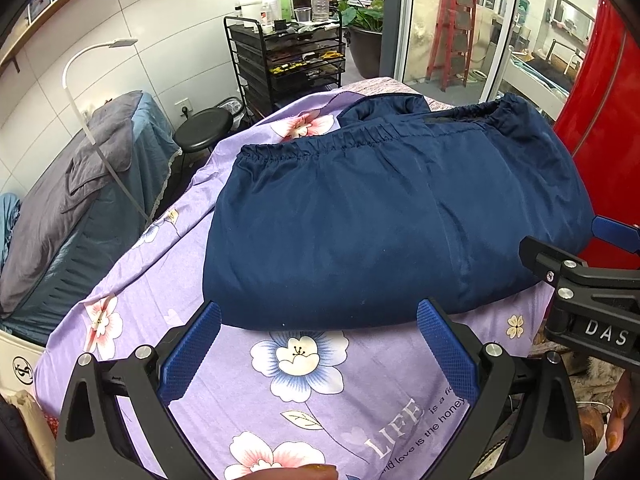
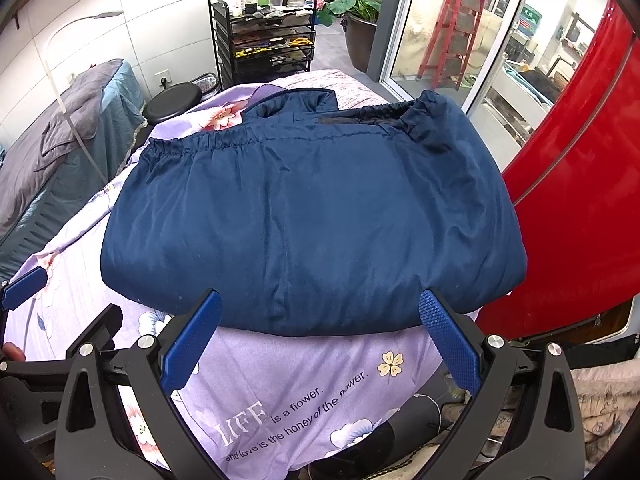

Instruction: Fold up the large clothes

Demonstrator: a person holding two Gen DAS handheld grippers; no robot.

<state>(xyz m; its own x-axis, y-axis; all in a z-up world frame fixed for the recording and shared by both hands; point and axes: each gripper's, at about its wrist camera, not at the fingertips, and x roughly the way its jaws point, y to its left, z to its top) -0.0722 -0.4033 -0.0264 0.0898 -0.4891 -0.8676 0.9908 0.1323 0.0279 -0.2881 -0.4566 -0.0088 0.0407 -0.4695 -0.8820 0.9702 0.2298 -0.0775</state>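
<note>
- Lilac flower-print bedsheet (image 1: 304, 396) with "LIFE is a flower" lettering covers the surface right under both tools.
- Left tool (image 1: 319, 314) is released, its blue pads spread wide and grasping nothing; right tool (image 2: 320, 306) likewise gapes empty.
- Folded navy-blue padded garment (image 2: 312, 220) lies just ahead of both tools, its near fold between the fingertips, elastic gathered hem along the far edge.
- Beyond it stand a black wire drawer cart (image 1: 288, 56) topped with bottles and a round black stool (image 1: 204, 126).
- Glossy red panel (image 2: 576, 184) rises to the right.
</note>
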